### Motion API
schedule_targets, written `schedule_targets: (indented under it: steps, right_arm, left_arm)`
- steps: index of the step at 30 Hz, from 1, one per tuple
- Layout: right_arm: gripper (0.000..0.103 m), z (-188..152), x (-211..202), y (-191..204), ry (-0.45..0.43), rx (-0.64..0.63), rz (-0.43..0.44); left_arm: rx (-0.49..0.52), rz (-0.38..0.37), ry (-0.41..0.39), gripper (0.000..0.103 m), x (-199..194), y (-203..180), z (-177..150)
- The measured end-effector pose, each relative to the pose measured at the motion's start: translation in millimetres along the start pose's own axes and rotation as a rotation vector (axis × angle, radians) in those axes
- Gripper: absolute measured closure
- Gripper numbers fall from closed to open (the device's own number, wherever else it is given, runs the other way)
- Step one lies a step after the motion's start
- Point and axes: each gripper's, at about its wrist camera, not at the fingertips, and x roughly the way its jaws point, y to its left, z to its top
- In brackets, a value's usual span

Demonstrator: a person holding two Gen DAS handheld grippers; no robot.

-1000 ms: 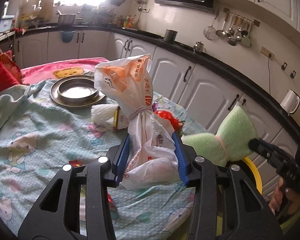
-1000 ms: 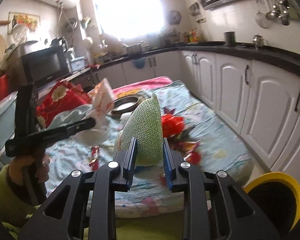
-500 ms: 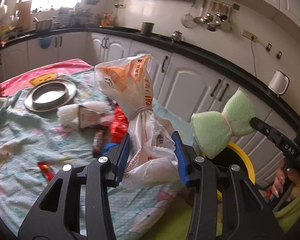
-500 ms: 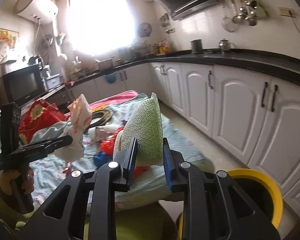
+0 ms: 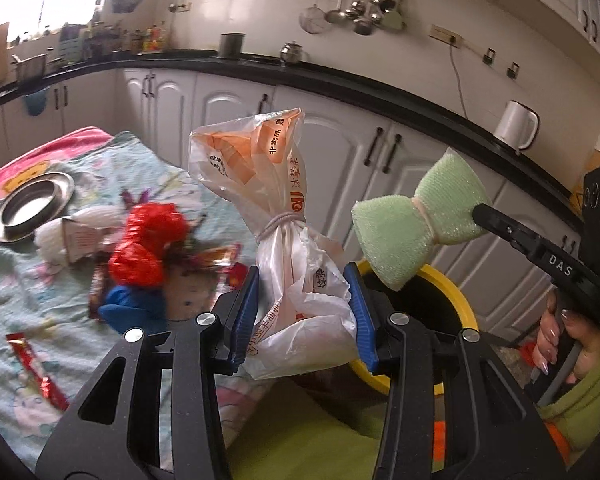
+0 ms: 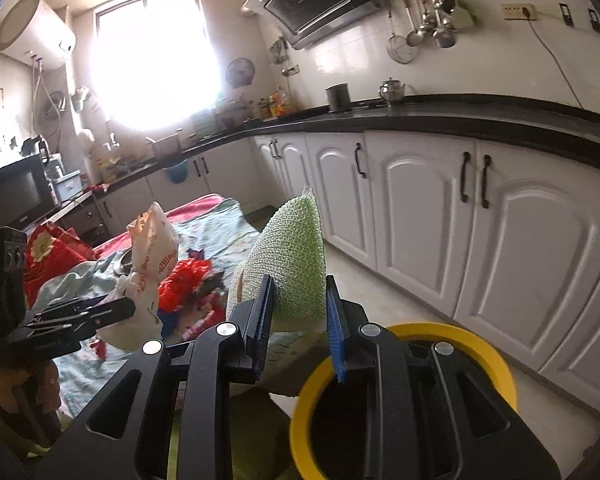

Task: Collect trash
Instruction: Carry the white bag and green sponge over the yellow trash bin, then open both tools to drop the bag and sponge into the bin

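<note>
My left gripper (image 5: 302, 316) is shut on a tied white and orange plastic bag (image 5: 284, 240), which stands upright between the blue pads. My right gripper (image 6: 298, 320) is shut on a green mesh sponge (image 6: 290, 256) pinched in the middle like a bow; the left wrist view shows the same sponge (image 5: 418, 220) hanging over a yellow-rimmed bin (image 5: 456, 292). That bin (image 6: 496, 360) lies just below and right of the right gripper. In the right wrist view the bag (image 6: 150, 256) sits in the left gripper (image 6: 112, 312), still over the table's edge.
More trash lies on the cloth-covered table (image 5: 28, 280): a red crumpled bag (image 5: 148, 240), a blue scrap (image 5: 132, 308), a red wrapper (image 5: 36, 368), a white bundle (image 5: 72, 232). A metal plate (image 5: 28, 204) sits at the far left. White cabinets (image 6: 420, 208) line the right side.
Both grippers have swung to the right, away from the table and toward the yellow bin, each keeping its load. The bin now shows larger in both views.
</note>
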Motion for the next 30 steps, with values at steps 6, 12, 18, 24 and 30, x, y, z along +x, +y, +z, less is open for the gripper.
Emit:
schedule_targets:
  steps: [6,12,18,24,30]
  right_arm:
    - [0.079,-6,-10,-22,-0.006,0.014,-0.059]
    - [0.079,-16,-19,-40,0.0,0.015,-0.122]
    - [0.079,-26,-22,-58,0.02,0.034,-0.161]
    - [0.079,-41,-23,-75,0.058,0.051,-0.207]
    - [0.078,-58,-19,-91,0.112,0.081,-0.228]
  left_arm:
    - [0.028,-0.051,0.034,0.068,17,-20,-5]
    - [0.059,-0.097,0.069,0.068,37,-39,-7]
    - [0.095,-0.135,0.111,0.068,61,-59,-10]
    - [0.122,-0.167,0.165,0.067,87,-76,-14]
    - [0.154,-0.187,0.216,0.066,108,-90,-23]
